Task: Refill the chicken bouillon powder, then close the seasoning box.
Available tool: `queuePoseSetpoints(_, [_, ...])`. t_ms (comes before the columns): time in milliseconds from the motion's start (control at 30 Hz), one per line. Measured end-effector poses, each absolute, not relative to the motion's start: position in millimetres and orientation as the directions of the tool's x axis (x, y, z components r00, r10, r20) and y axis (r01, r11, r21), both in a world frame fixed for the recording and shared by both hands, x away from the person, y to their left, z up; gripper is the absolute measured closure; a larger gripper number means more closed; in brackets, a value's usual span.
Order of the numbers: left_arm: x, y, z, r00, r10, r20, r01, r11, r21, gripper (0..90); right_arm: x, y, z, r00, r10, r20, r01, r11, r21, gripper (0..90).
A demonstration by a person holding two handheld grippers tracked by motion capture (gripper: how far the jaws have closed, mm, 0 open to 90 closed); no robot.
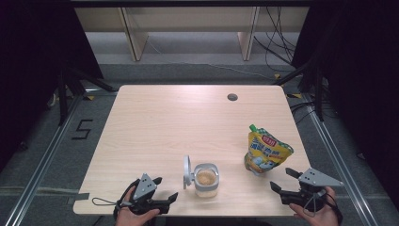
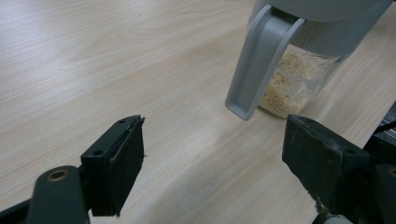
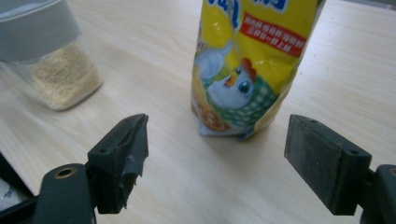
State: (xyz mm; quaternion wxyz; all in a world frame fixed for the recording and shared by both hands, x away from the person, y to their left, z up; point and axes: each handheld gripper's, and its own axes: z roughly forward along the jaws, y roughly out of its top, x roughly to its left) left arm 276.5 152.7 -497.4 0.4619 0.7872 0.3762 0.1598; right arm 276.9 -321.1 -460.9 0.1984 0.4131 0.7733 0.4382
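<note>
**Both grippers wide, jar and pouch standing free**

We hold a black two-jaw gripper in each hand at the near edge of the pale wooden table. Our left gripper sits at the near left, jaws spread wide with nothing between them. In the left gripper view its gap frames bare wood, and just beyond stands the clear square jar with a grey collar, partly filled with pale beige granules. The jar's grey flip lid hangs open, tilted down toward our jaws, and neither pad touches it.

From the high view the jar stands upright near the table's front edge, roughly midway between our two hands, with its round lid swung out to its left.

Our right gripper is at the near right, jaws standing far apart and empty. In the right gripper view the gap opens toward the yellow plastic stand-up pouch printed with a cartoon chicken and a red label. The pouch stands upright on the wood, a little beyond the jaw tips and apart from both pads. The jar shows at the upper left of that view, well clear of the pouch.

In the high view the pouch, with its green spout at the top, stands right of the jar and just ahead of our right gripper.
</note>
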Motion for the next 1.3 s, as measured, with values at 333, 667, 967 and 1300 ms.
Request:
queuePoseSetpoints(333, [277.2,152.5,-497.1,0.665,0.737,-0.120,0.452,-0.270,0.850,23.8,269.4,-318.5,-463.8,-0.613,0.789,0.038,0.450,0.310,0.838,22.0])
queuePoseSetpoints(667, [274.2,154.0,-480.0,0.683,0.722,-0.108,0.400,-0.246,0.883,77.4,263.6,-317.1,-462.4,-0.588,0.808,0.042,0.472,0.301,0.829,23.8])
queuePoseSetpoints(967, [278.5,146.2,-465.3,0.715,0.688,-0.123,0.382,-0.237,0.893,89.2,266.2,-319.7,-463.4,-0.604,0.797,0.019,0.443,0.316,0.839,24.8])
queuePoseSetpoints(1300, [284.5,137.6,-445.6,0.731,0.677,-0.082,0.340,-0.258,0.904,89.2,263.5,-318.7,-463.9,-0.591,0.805,0.047,0.465,0.292,0.836,25.0])
